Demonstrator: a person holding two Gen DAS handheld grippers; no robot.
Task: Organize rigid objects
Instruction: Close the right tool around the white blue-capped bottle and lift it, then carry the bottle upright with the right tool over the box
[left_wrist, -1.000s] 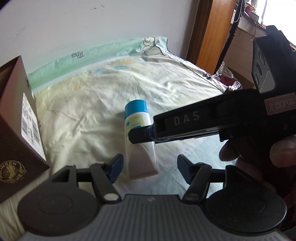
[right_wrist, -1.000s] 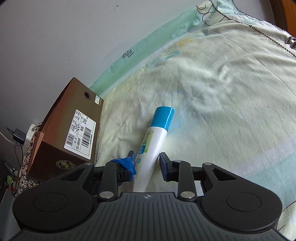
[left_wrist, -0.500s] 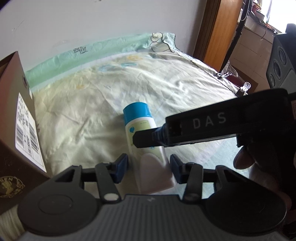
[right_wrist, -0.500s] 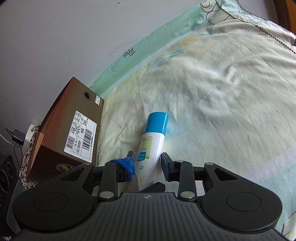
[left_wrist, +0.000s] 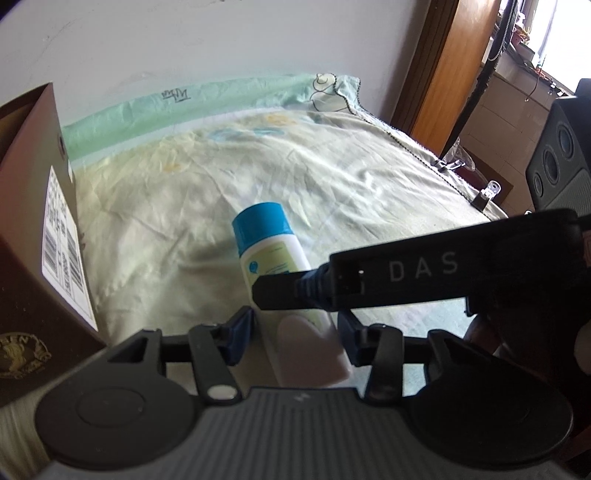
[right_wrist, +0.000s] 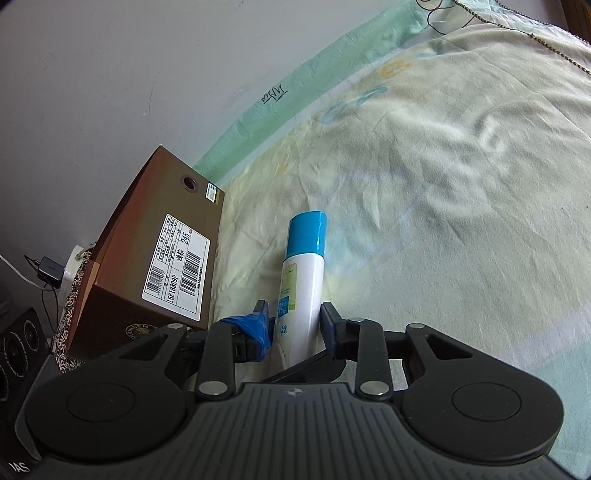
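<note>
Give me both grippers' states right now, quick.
Left gripper: fingers straddle the bottle base; contact cannot be told.
Right gripper: shut on the bottle, gripping its white body.

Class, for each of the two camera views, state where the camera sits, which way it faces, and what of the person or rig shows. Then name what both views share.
Left wrist: mounted behind the left gripper, facing along the bed toward the wall and wooden door frame; the right gripper's black body crosses in front.
Right wrist: behind the right gripper, looking down across the pale bedsheet toward the wall.
Shared: the white blue-capped bottle lying between both grippers' fingers, and the brown cardboard shoebox.
</note>
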